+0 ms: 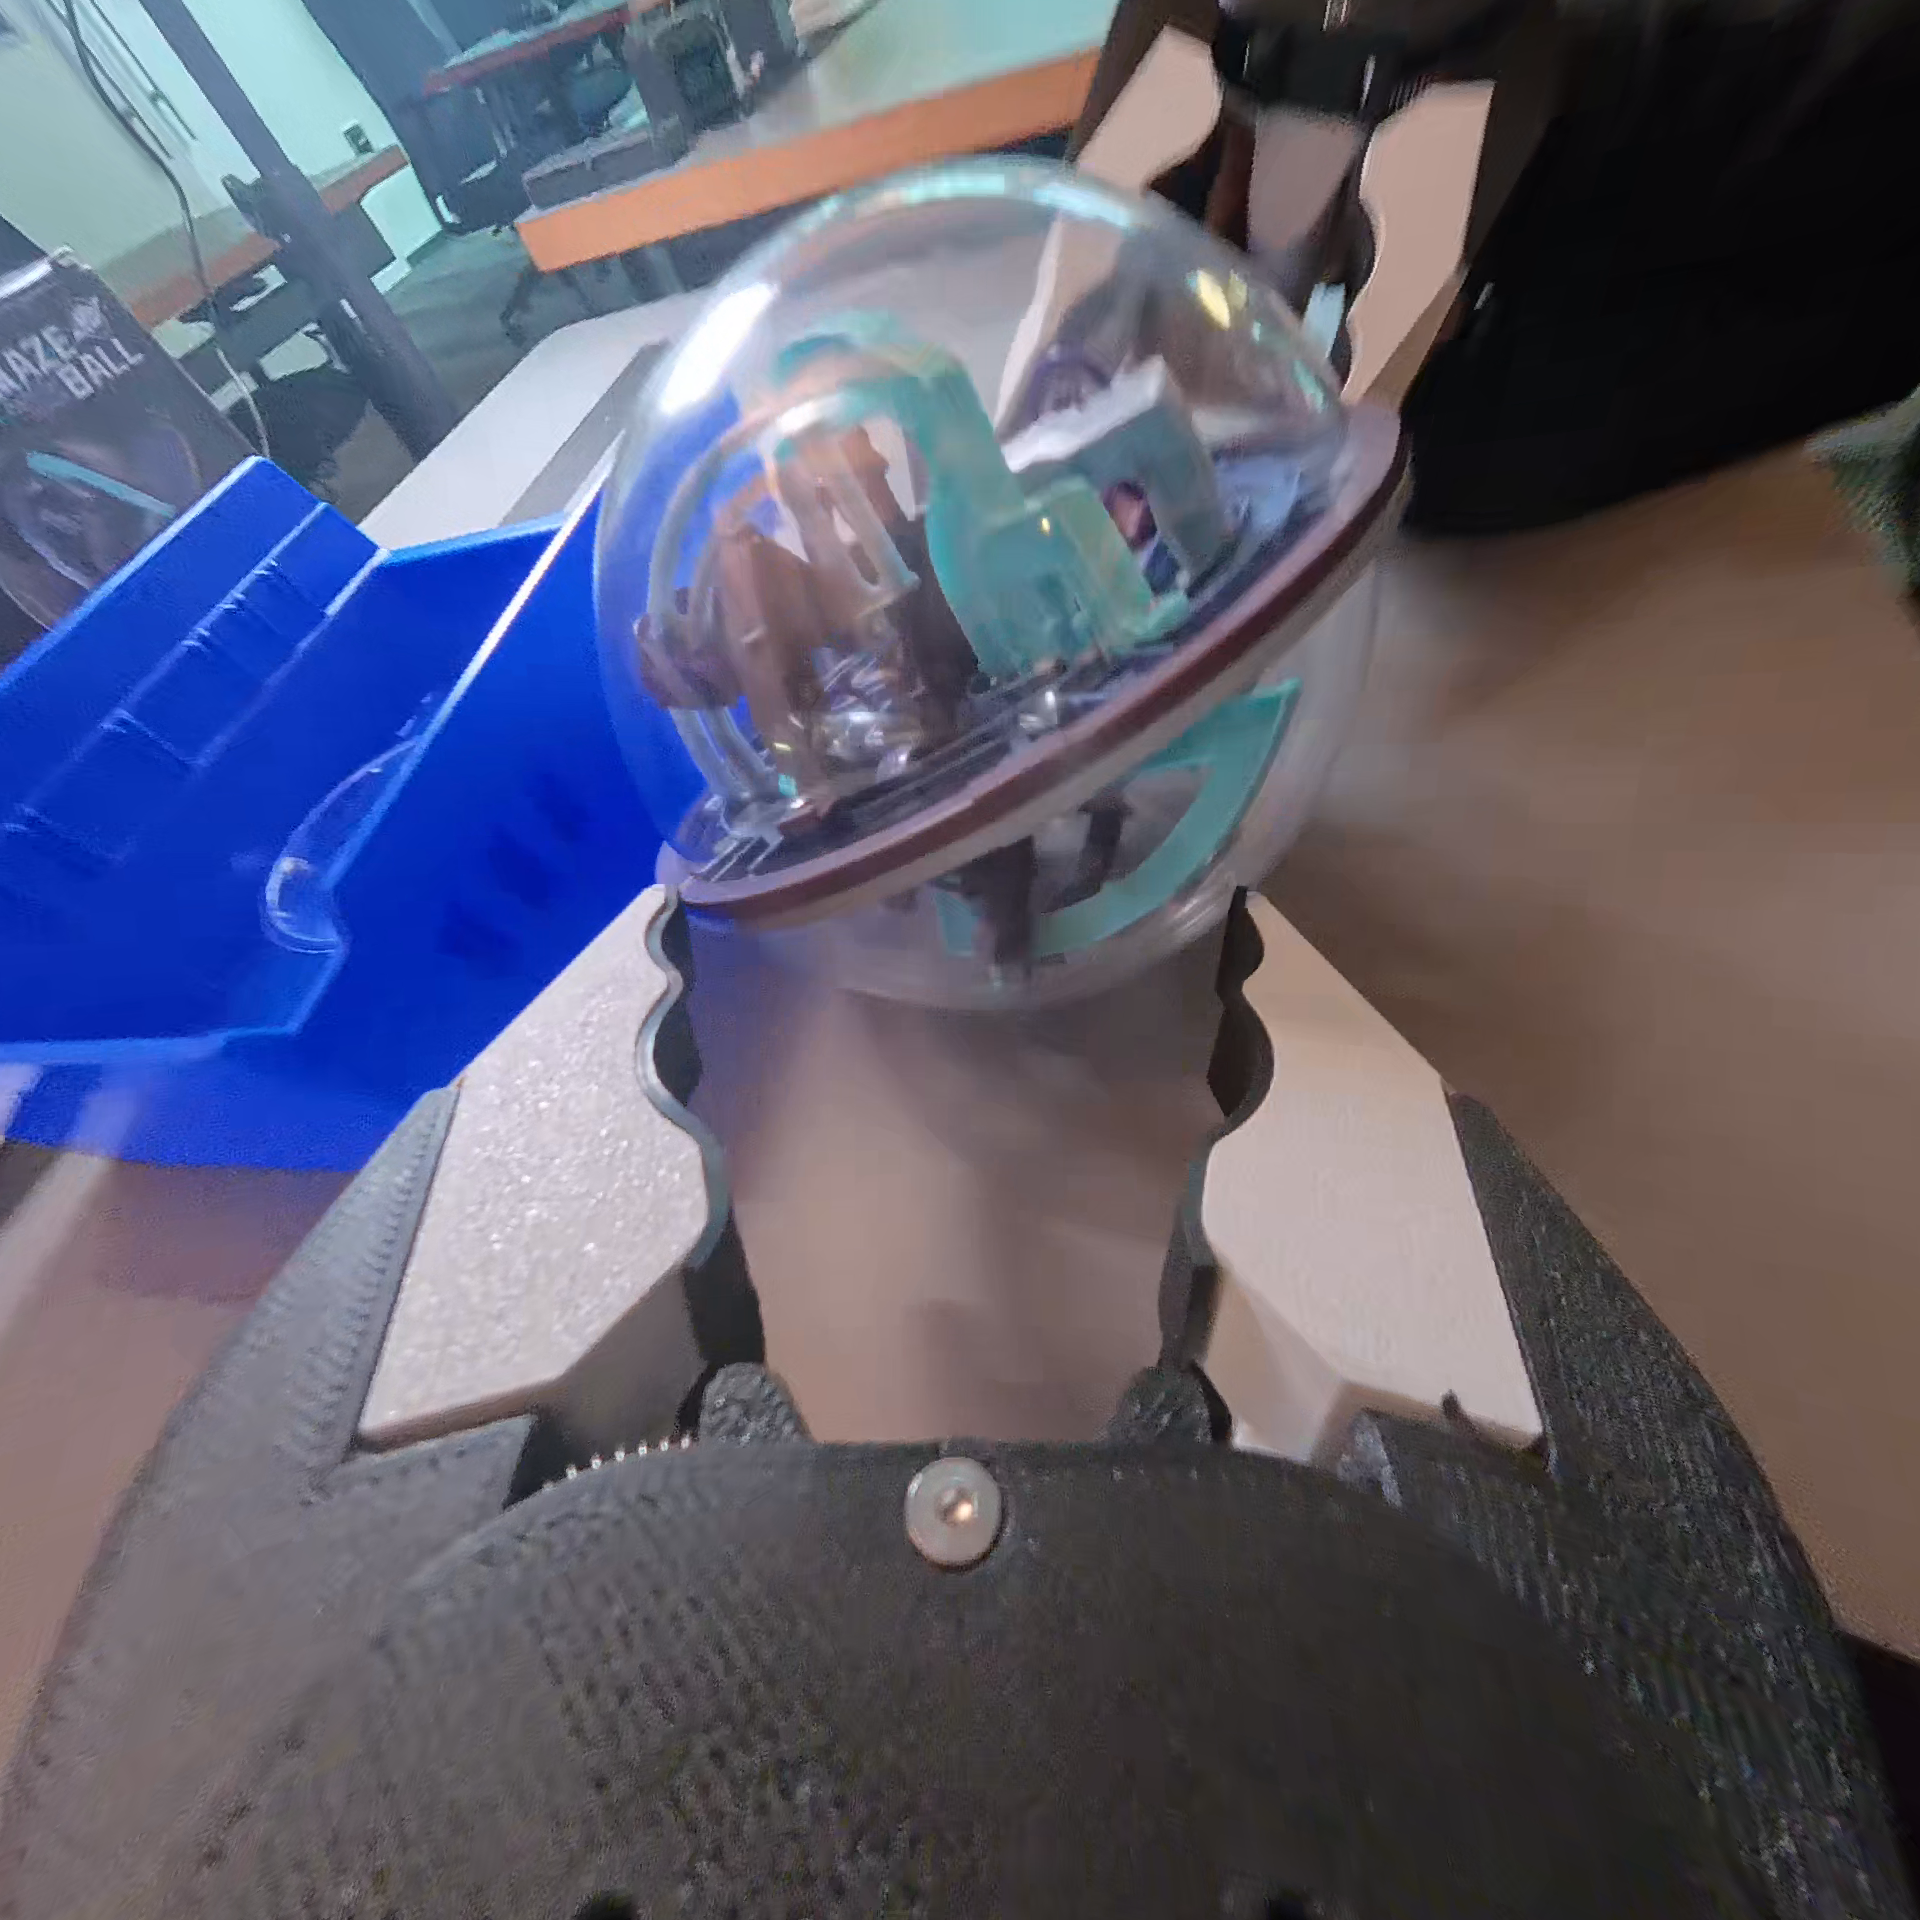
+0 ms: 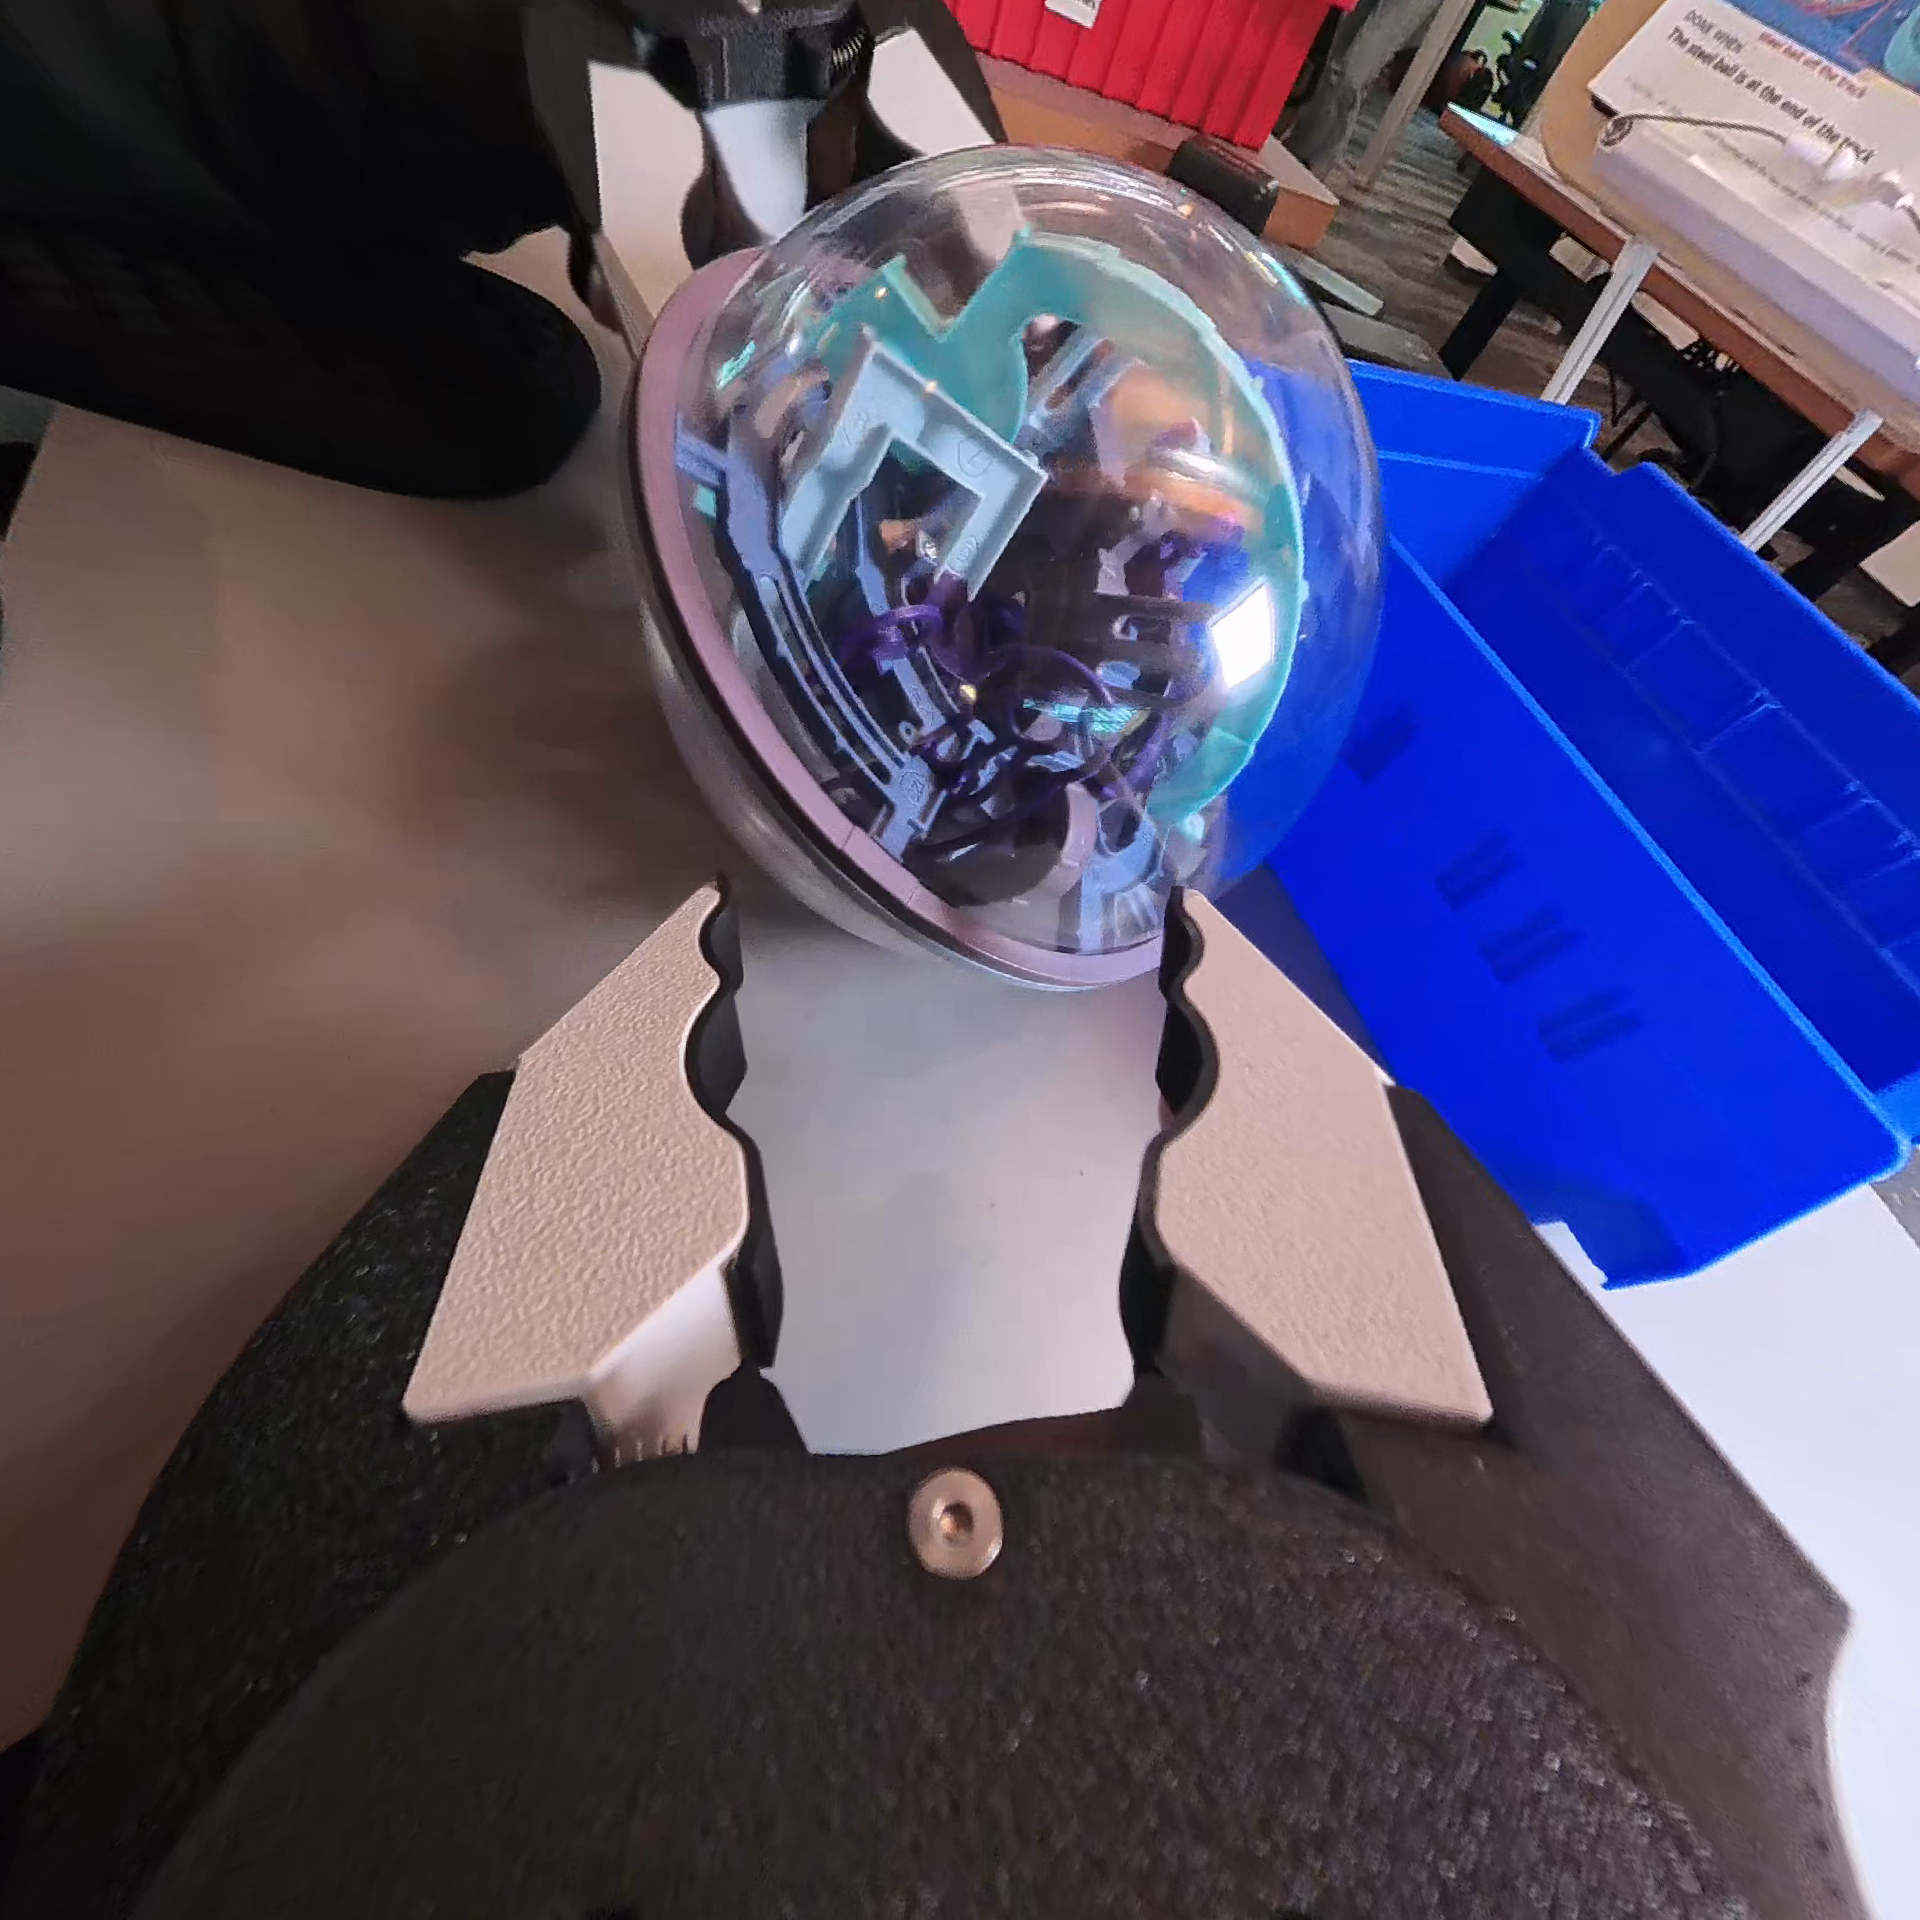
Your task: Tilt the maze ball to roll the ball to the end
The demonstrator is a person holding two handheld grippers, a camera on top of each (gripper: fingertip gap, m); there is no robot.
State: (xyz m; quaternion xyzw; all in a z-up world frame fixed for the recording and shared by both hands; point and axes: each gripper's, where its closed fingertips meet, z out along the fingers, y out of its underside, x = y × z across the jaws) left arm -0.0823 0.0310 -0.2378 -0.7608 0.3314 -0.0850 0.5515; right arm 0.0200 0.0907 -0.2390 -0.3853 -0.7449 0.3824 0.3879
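The maze ball (image 1: 987, 582) is a clear sphere with teal, brown and purple tracks inside and a dark band around its middle. It is held off the table, tilted, between both grippers from opposite sides. My left gripper (image 1: 956, 914) is shut on its near lower side at the fingertips. My right gripper (image 2: 951, 904) grips the ball (image 2: 997, 582) the same way from the other side. Each gripper shows beyond the ball in the other's view: the right one (image 1: 1299, 156) and the left one (image 2: 769, 135). I cannot pick out the small steel ball inside.
A blue plastic bin (image 1: 260, 779) stands on the table beside the ball, also in the right wrist view (image 2: 1610, 831). A clear stand (image 1: 312, 883) lies in it. A dark box (image 1: 73, 416) stands behind the bin. A dark sleeve (image 1: 1662, 260) is at the right. Desks are farther back.
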